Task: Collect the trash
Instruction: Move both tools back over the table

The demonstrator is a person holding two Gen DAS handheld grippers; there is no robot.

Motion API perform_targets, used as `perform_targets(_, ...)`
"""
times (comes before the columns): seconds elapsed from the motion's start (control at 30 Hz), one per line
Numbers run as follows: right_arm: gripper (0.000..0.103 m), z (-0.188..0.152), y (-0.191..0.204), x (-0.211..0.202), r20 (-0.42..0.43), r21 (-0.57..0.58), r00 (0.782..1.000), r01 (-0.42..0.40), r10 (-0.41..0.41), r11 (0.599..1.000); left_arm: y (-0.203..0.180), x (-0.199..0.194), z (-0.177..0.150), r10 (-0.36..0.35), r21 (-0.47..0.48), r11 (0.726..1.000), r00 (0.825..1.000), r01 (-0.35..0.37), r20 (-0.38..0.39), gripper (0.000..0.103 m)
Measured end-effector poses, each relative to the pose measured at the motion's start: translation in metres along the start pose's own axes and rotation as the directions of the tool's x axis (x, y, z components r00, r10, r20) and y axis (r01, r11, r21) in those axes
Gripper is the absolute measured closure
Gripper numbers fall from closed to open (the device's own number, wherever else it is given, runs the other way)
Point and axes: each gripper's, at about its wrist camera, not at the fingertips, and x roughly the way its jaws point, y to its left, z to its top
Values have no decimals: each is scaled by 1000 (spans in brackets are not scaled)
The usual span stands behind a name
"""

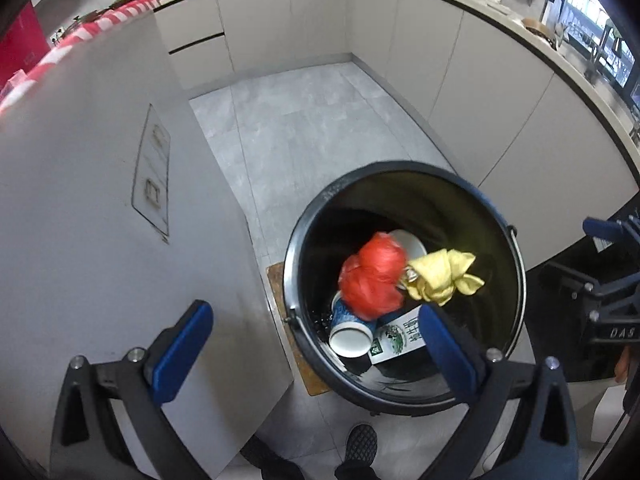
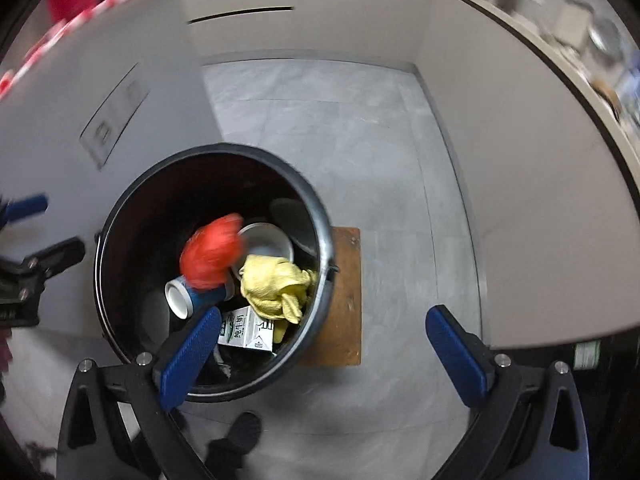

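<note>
Left gripper [image 1: 312, 344]: jaws spread wide, nothing between the blue pads, aimed steeply down over the bin's near-left rim.
Right gripper [image 2: 324, 344]: jaws wide apart, holding nothing, tipped down above the bin's near-right rim.
Black bin [image 1: 516, 248]: on the grey floor by the cabinets.
Trash inside: red bag [image 1: 374, 276], yellow rag [image 1: 440, 276], paper cup [image 1: 350, 334], milk carton [image 2: 246, 330], white bowl [image 2: 268, 242].
</note>
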Motion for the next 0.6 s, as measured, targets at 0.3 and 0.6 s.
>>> perform_targets(0.3,0,2,-11,-48,71,145,996,-60,50,988,-2,-53,17,-27,0,1000,994,28,102,0)
perform_targets(0.6,0,35,4,-116,222,129,971,-122,91,984,22,-120,34,-21,-64,997,972,37,235,0)
